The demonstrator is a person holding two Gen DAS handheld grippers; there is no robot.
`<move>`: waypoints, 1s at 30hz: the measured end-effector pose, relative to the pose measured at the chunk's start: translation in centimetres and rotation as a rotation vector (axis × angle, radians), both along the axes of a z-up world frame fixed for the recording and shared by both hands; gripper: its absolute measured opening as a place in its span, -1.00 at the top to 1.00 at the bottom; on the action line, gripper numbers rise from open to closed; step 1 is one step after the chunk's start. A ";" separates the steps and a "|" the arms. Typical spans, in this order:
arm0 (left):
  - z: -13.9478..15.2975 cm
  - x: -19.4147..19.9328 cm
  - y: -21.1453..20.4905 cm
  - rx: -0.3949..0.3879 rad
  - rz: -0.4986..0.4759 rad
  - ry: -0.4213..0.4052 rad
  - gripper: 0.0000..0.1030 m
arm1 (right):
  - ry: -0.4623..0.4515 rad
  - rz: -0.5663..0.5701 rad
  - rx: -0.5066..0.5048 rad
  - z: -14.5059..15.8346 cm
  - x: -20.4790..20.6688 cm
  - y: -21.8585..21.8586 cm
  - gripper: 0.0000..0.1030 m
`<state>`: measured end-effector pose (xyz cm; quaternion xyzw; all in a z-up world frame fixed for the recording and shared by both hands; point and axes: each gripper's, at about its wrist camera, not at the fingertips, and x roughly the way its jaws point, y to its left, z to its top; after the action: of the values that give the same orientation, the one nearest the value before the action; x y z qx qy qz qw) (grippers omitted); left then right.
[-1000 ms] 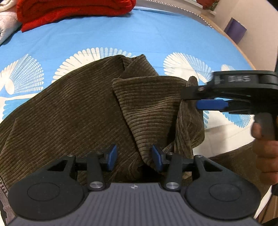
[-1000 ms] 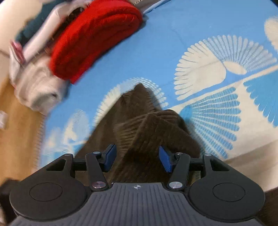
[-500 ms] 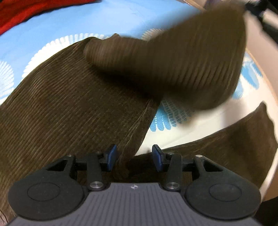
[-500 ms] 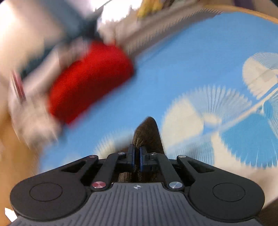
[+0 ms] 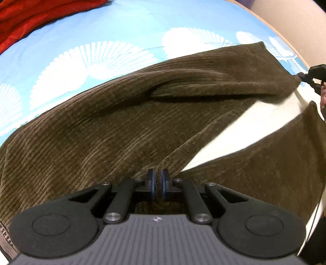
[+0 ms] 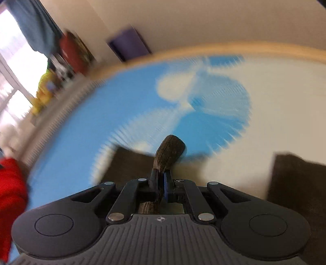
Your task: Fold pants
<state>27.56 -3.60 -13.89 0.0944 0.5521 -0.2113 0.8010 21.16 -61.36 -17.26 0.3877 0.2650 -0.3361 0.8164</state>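
Left gripper [image 5: 157,184] pinching ribbed corduroy pants [image 5: 114,130], right gripper [image 6: 161,188] likewise

pants [image 5: 114,130]: brown ribbed corduroy | bedsheet [image 5: 122,26]: smooth printed cloth

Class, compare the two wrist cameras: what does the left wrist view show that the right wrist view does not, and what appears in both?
Left wrist only: the left tool shut on a fold of the brown corduroy pants, both spread legs, and the right tool from outside, pinching a leg end.

Right wrist only: the wall, a purple object and a bright window, all blurred.

Both: the pants, the blue-and-white patterned bedcover and the red fabric.
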 end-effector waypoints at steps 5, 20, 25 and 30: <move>1.2 -0.4 0.4 -0.065 -0.106 0.010 0.87 | -0.020 -0.063 -0.144 2.6 -1.4 0.2 0.91; 7.9 -0.2 20.9 -0.354 0.321 -0.131 0.10 | 0.007 0.148 -0.224 8.1 -1.7 5.4 0.19; 4.9 -1.9 29.4 -0.277 0.505 -0.059 0.09 | -0.131 0.532 -0.362 14.5 -3.9 13.6 0.19; 0.9 -4.6 32.3 -0.245 0.557 0.051 -0.11 | -0.173 0.796 -0.409 17.8 -8.4 18.9 0.16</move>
<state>22.99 28.70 -12.94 -0.1631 0.5470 -0.0510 0.8195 12.80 -42.47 0.50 0.1131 0.2525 -0.0079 0.9609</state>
